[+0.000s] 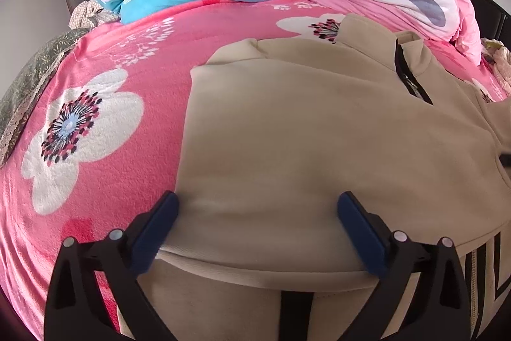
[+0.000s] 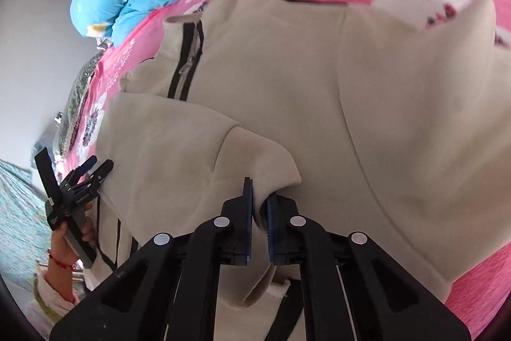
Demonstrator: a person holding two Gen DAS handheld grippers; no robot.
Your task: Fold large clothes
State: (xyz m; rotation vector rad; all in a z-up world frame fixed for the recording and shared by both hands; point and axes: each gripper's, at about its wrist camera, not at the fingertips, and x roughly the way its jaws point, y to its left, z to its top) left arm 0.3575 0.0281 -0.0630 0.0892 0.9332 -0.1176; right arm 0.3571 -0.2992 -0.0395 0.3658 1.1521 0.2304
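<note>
Beige jacket [image 2: 287, 79] lies spread on the pink floral blanket [image 1: 95, 149], sleeve folded across. Right gripper [image 2: 259, 206] pinches a fabric fold; left gripper [image 1: 257, 213] gapes wide over its hem.

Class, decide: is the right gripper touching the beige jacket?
Touching. The right wrist view shows the right gripper with its jaws pinched shut on a fold of the beige jacket.

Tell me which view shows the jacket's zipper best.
The right wrist view: the zipper on the jacket shows from the collar down, black-edged, with its pull visible. The left wrist view catches the zipper smaller, off to the right edge, and at a slant.
</note>
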